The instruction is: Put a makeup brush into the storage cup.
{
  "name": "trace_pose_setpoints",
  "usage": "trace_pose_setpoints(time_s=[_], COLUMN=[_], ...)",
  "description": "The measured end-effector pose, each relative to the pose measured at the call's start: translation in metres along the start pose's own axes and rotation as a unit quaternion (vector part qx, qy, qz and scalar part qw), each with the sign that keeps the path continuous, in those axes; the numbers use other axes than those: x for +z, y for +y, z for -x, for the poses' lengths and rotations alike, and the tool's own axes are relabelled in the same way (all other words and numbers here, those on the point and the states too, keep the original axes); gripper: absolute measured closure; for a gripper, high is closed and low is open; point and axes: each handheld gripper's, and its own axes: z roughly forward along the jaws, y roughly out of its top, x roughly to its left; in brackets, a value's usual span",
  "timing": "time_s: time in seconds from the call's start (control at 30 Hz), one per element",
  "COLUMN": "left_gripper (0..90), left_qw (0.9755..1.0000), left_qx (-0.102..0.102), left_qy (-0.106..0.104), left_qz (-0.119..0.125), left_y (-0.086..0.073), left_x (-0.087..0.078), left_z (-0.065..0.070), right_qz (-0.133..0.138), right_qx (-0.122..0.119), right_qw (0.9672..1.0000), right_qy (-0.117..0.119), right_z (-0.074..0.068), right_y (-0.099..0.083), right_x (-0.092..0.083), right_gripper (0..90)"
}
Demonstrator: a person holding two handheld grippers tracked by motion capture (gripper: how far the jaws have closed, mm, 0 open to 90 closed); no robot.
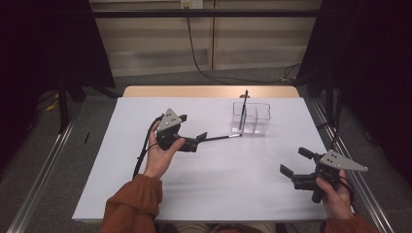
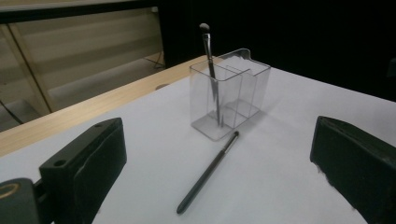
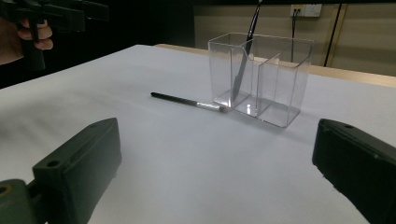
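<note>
A clear two-compartment holder (image 1: 251, 118) (image 2: 229, 91) (image 3: 261, 77) stands on the white table (image 1: 209, 179) toward the back right. One dark makeup brush (image 1: 243, 108) (image 2: 209, 60) (image 3: 246, 56) stands upright in its left compartment. A second brush (image 1: 222, 138) (image 2: 208, 172) (image 3: 187, 101) lies flat on the table, its tip against the holder's front. My left gripper (image 1: 199, 141) (image 2: 219, 186) is open just behind that brush's handle end, jaws apart and holding nothing. At the front right, my right gripper (image 1: 295, 163) (image 3: 219, 186) is open and empty.
The table's wooden far edge (image 1: 209, 91) runs behind the holder. Black curtains and metal floor rails (image 1: 43, 165) flank the table. A cable (image 1: 145, 145) trails from the left gripper. The person's hand with the left gripper (image 3: 32, 28) appears at the upper left of the right gripper view.
</note>
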Motion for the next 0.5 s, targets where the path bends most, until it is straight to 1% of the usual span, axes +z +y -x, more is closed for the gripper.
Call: trace_pose_setpoints(time_s=[0.1, 0.17, 0.2, 0.27, 0.33, 0.37, 0.43, 0.5], left_gripper=[3.6, 3.3, 3.2, 3.2, 3.2, 3.2, 3.3, 3.2], left_qw=[1.0, 1.0, 1.0, 0.9999, 0.9999, 0.9999, 0.9998, 0.9998], left_qx=[-0.002, 0.004, 0.002, -0.013, -0.011, -0.009, -0.015, -0.014], left_qy=[-0.004, -0.004, -0.003, -0.007, -0.009, -0.011, -0.013, -0.014], left_qz=[0.009, 0.007, 0.007, 0.007, 0.01, 0.009, 0.004, -0.005], left_y=[0.006, 0.01, 0.011, 0.013, 0.015, 0.016, 0.017, 0.018], left_x=[0.004, 0.008, 0.01, 0.014, 0.018, 0.02, 0.025, 0.03], left_z=[0.002, 0.001, 0.001, -0.001, 0.0, -0.001, -0.002, -0.004], right_qz=[0.001, 0.002, 0.002, 0.002, 0.002, 0.001, 0.0, 0.0], right_qx=[0.0, -0.001, -0.001, 0.0, 0.0, 0.0, 0.001, -0.001], right_qw=[1.0, 1.0, 1.0, 1.0, 1.0, 1.0, 1.0, 1.0], right_qy=[0.0, 0.0, 0.0, 0.001, 0.001, 0.002, 0.002, 0.001], right_z=[-0.001, 0.0, 0.0, -0.001, -0.001, 0.0, 0.0, 0.0], right_y=[0.0, 0.0, 0.0, 0.0, 0.0, 0.0, 0.0, 0.0], right_x=[-0.001, -0.001, -0.001, -0.001, -0.001, -0.001, -0.001, -0.001], right_gripper=[0.6, 0.6, 0.6, 0.6, 0.6, 0.6, 0.6, 0.6])
